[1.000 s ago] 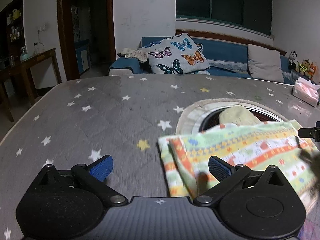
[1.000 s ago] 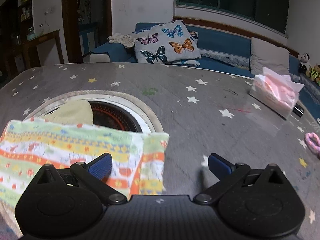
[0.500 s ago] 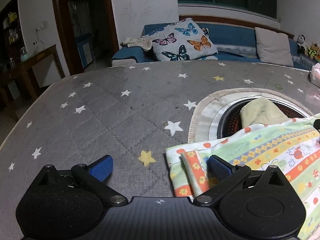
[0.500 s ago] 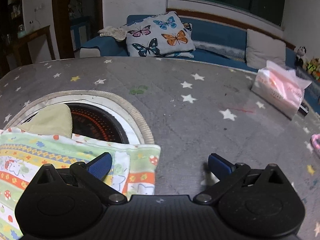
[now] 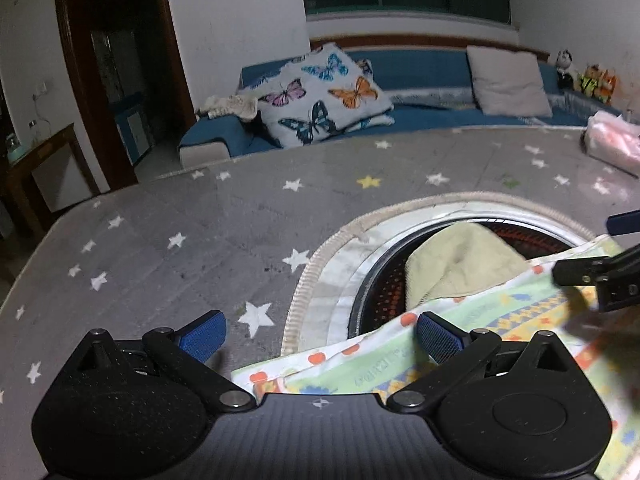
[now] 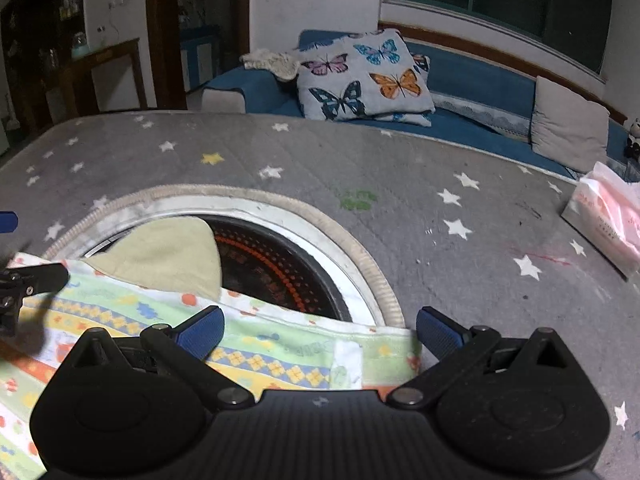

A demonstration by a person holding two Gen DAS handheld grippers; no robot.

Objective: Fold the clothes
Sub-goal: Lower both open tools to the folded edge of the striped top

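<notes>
Grey star-printed cloth covers the worktop [image 5: 168, 216], which has a round opening ringed by a pale braided border [image 5: 304, 284] and a dark heater grille [image 6: 280, 268] inside; a blue sofa [image 6: 472, 80] with a butterfly pillow [image 6: 360, 76] stands behind. Folded patterned garment [image 6: 264, 356], striped in green, yellow and orange, lies on the near edge of the worktop, partly over the opening and over a cream cloth [image 5: 460, 264] that rests in it. Left claw [image 5: 320, 332]: fingers spread wide, blue pads apart, the garment's left corner below and between them, nothing pinched. Right claw [image 6: 320, 330]: likewise spread, straddling the garment's right end, nothing pinched. Each claw shows at the edge of the other's view. Pink tissue pack [image 6: 608, 216] lies on the worktop well to the right.
</notes>
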